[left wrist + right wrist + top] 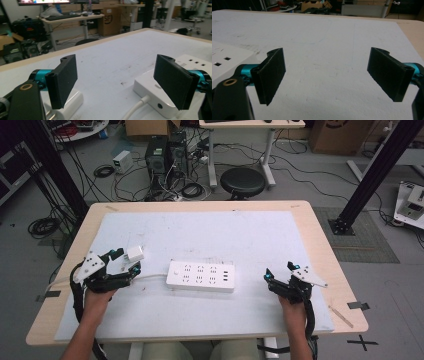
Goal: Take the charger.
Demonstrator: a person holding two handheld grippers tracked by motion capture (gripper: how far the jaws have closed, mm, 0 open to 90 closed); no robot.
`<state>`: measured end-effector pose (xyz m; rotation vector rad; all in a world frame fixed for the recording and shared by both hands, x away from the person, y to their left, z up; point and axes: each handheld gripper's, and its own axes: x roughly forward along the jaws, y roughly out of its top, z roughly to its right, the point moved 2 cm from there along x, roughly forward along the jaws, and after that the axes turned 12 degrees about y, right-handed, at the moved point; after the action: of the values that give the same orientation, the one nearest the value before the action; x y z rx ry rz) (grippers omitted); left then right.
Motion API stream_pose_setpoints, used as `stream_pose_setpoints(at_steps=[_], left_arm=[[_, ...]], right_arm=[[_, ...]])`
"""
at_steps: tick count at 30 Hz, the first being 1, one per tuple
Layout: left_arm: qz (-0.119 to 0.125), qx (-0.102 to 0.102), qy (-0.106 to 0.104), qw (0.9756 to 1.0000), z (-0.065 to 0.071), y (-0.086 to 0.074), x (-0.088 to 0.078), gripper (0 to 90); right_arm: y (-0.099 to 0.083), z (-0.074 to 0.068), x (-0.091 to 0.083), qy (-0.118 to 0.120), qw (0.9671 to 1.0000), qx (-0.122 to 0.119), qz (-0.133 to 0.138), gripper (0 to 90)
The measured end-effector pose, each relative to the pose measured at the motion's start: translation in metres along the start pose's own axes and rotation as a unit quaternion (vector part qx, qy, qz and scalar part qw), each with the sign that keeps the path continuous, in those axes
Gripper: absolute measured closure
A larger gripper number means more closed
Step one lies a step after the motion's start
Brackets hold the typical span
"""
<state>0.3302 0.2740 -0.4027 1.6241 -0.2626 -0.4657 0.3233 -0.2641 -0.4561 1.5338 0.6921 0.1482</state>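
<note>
Here, high view:
Surface: a pale wooden surface (320, 245) covered by a white sheet.
Power strip: a white rectangular plastic power strip (201, 275) lies flat near the middle of the sheet, its white cable (150, 276) running out of its left end.
Adapter: a small white plastic plug adapter (135, 253) sits left of the strip, apart from it.
Left tool: the left tool (125, 261), held by a hand (96, 300), stands at the sheet's left with jaws spread wide; the adapter is just beside its far jaw, the cable beside its near jaw.
Right tool: the right tool (281, 271), held in the other hand (292, 312), rests right of the strip, well apart from it, jaws wide.

Left gripper view:
Jaws: wide apart, nothing between them but bare sheet.
Adapter: low at the left, partly behind the left jaw.
Strip: its end with the cable lies at the right, behind the right jaw.

Right gripper view:
Jaws: wide apart over bare sheet.
Strip: a corner with socket holes shows at the left edge.
</note>
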Motion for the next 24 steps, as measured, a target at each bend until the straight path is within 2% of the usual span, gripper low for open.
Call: stream_pose_setpoints(at_steps=[4, 8, 9, 13, 17, 18, 21, 24], left_arm=[[-0.005, 0.020, -0.027, 0.9994, -0.007, 0.015, 0.004, 19.2], [-0.015, 0.033, -0.057, 0.9977, -0.013, 0.027, 0.010, 19.2], [-0.017, 0.040, -0.062, 0.9971, -0.015, 0.029, 0.012, 19.2], [-0.025, 0.046, -0.078, 0.9955, -0.023, 0.038, 0.019, 19.1], [-0.029, 0.047, -0.089, 0.9945, -0.030, 0.039, 0.024, 18.9], [-0.042, 0.055, -0.089, 0.9936, -0.034, 0.037, 0.029, 18.9], [-0.055, 0.064, -0.096, 0.9918, -0.041, 0.035, 0.036, 18.9], [-0.057, 0.058, -0.106, 0.9910, -0.047, 0.033, 0.041, 18.9]], right_arm=[[0.000, 0.000, 0.000, -0.001, 1.0000, 0.001, -0.001, 15.5], [0.000, 0.000, 0.001, -0.002, 1.0000, -0.002, -0.003, 15.5], [0.000, 0.000, 0.001, -0.002, 1.0000, -0.001, -0.003, 15.5], [0.000, 0.000, 0.001, -0.004, 1.0000, 0.000, -0.005, 15.5], [0.000, 0.000, 0.001, -0.005, 1.0000, -0.003, -0.006, 15.5], [0.000, 0.000, 0.001, -0.005, 0.9999, -0.005, -0.008, 15.5], [0.000, -0.001, 0.002, -0.004, 0.9999, -0.004, -0.010, 15.5], [0.001, -0.001, 0.002, -0.007, 0.9999, -0.007, -0.011, 15.5]])
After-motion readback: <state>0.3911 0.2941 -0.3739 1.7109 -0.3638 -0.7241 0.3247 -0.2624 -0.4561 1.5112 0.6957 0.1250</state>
